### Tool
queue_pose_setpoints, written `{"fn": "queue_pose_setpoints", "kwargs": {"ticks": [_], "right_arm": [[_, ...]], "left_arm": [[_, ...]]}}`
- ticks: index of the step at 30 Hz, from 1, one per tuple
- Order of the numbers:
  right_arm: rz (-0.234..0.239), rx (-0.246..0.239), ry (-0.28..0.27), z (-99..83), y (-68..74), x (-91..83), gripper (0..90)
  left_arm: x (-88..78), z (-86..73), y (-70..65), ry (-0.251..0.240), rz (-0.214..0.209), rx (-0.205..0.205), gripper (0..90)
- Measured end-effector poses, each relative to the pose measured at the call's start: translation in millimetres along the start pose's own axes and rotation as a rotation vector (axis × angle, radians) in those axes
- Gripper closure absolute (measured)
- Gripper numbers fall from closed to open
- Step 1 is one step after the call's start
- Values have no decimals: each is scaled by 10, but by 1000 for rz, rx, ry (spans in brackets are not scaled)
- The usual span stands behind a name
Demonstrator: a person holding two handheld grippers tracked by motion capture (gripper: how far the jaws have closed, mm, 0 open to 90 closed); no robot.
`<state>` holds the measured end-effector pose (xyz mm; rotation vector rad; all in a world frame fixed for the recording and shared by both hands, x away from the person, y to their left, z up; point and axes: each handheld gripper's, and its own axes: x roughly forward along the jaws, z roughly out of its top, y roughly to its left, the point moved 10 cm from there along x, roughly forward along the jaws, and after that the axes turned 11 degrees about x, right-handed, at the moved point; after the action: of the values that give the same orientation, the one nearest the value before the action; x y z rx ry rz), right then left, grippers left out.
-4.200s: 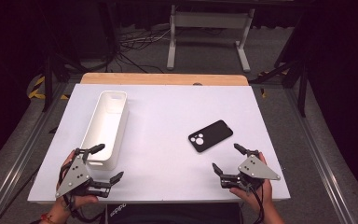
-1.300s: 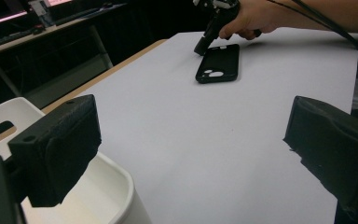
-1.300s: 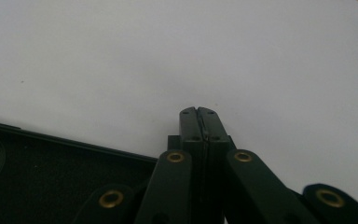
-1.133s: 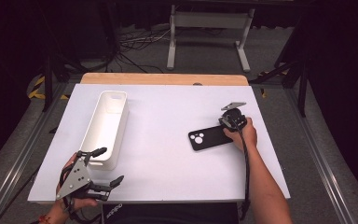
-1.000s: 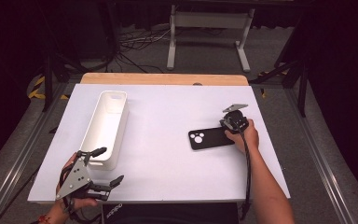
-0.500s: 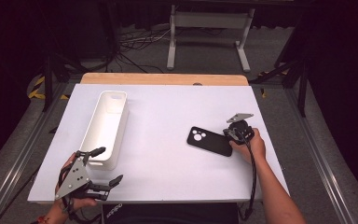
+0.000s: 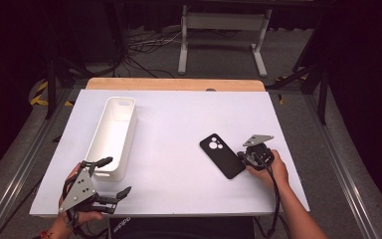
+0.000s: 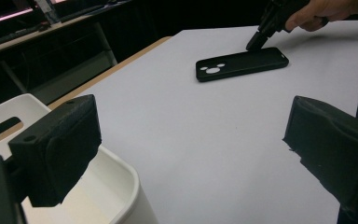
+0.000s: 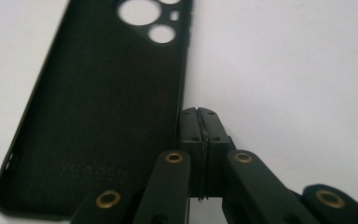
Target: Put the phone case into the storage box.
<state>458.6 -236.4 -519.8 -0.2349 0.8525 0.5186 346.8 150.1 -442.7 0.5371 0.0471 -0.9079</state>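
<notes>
A black phone case (image 7: 222, 155) lies flat on the white table, camera holes toward the far left. My right gripper (image 7: 240, 155) is shut with nothing between its pads, and its tips rest against the case's right long edge (image 9: 98, 107). The right gripper view shows the closed tips (image 9: 199, 114) beside that edge. My left gripper (image 7: 116, 176) stands open near the table's front left, empty, by the near end of the white tray (image 7: 110, 149). From the left gripper view, the case (image 8: 242, 63) and the right gripper (image 8: 256, 43) are far across the table.
The long white tray (image 8: 123, 173) stands empty at the left, reaching toward the far side. A wooden strip (image 7: 174, 83) runs along the table's far edge. Cables and a stand's feet (image 7: 224, 37) lie on the floor beyond.
My right gripper, shut, has moved toward the near edge alongside the case. The case has turned and slid a little nearer. The left gripper has stayed put.
</notes>
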Motion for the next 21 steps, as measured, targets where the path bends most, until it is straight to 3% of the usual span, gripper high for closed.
{"fn": "queue_pose_setpoints", "kwargs": {"ticks": [6,21], "right_arm": [[28,-34,12,-72,160,-54,900],[57,-34,-3,-107,271,-69,900]], "left_arm": [[4,-9,-9,5,-1,-12,45],[-17,-20,21,1,2,-22,46]]}}
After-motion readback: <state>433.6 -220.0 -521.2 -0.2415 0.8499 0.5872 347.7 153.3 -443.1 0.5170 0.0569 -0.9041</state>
